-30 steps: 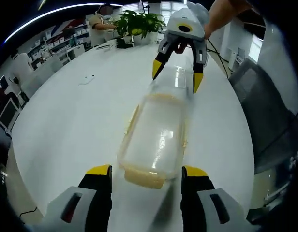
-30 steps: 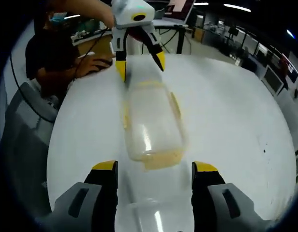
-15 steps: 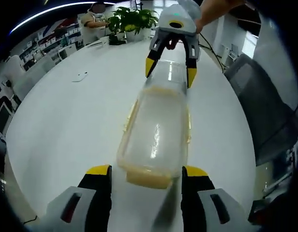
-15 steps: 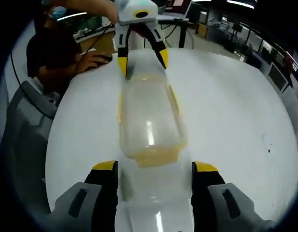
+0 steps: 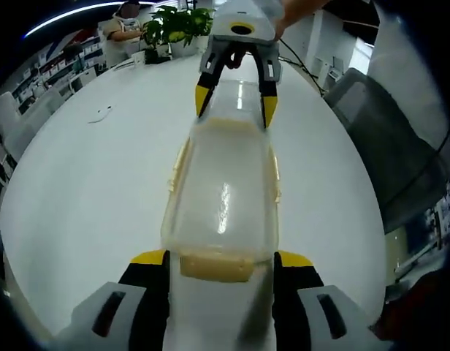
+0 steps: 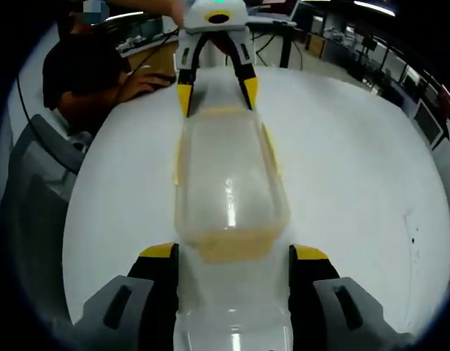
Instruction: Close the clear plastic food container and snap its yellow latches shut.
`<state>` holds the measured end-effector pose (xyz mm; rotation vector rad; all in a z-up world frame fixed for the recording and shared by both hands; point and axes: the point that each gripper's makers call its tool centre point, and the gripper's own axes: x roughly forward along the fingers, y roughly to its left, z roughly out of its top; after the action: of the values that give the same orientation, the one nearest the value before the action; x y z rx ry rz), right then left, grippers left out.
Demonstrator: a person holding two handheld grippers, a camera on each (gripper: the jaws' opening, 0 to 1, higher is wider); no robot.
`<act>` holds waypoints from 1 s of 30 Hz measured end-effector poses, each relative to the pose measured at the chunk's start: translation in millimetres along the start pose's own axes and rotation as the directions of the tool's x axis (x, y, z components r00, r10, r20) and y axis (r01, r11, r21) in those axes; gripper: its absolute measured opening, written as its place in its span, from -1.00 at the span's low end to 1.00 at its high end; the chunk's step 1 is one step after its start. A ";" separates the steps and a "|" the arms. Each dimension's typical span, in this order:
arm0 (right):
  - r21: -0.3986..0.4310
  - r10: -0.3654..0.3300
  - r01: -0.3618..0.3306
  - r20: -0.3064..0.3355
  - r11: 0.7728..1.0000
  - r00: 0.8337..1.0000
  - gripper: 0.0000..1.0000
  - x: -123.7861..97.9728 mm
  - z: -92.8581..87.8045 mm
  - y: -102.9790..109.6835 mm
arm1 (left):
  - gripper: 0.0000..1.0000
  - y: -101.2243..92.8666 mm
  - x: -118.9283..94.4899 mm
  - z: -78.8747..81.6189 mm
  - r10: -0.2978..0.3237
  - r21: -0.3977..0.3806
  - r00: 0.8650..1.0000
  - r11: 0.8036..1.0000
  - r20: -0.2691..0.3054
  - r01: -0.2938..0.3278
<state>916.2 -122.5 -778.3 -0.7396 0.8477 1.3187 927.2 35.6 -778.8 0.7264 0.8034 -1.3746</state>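
Observation:
A clear plastic container [image 5: 221, 197] with its lid on lies lengthwise on the white table [image 5: 86, 190]. Yellow latches [image 5: 214, 265] show at its ends and along its sides [image 5: 180, 157]. My left gripper [image 5: 221, 259] is open, and the container's near end sits between its yellow-tipped jaws. My right gripper [image 5: 236, 104] straddles the far end, also open. From the right gripper view, the container [image 6: 229, 183] runs away from my right gripper [image 6: 234, 253], with an end latch [image 6: 232, 245] between the jaws. The left gripper [image 6: 216, 95] straddles the opposite end.
Potted plants [image 5: 174, 25] and a seated person [image 5: 126, 14] are at the table's far side. A small flat object [image 5: 101, 113] lies on the table. A grey chair [image 5: 371, 110] stands beside the table edge. A person in dark clothes [image 6: 79, 73] sits close by.
Both grippers have closed in along the container from opposite ends. Each end now lies between a pair of jaws; a second ago they stood short of it. Jaw spacing looks unchanged.

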 end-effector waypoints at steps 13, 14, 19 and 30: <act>-0.063 -0.004 0.002 -0.042 0.998 0.999 0.03 0.8 3.4 3.3 | -0.05 2.0 3.6 -5.1 -0.015 0.046 0.999 0.999 -0.029 0.017; -0.079 -0.009 0.005 -0.052 0.997 0.999 0.02 1.3 3.1 3.0 | -0.06 2.1 3.7 -5.3 -0.015 0.049 0.999 0.999 -0.030 0.017; -0.129 -0.022 0.012 -0.084 0.992 0.996 -0.06 3.1 1.4 2.8 | -0.08 3.5 4.3 -4.9 -0.010 0.063 0.999 0.998 -0.032 0.012; -0.133 -0.026 0.009 -0.128 0.991 0.991 -0.14 8.2 -4.8 -0.6 | -0.12 7.4 5.5 -5.4 0.004 0.068 1.000 0.998 -0.031 -0.002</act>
<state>916.7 -122.4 -787.8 -0.9435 0.8609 1.3308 934.4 37.6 -786.5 0.8028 0.7829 -1.3966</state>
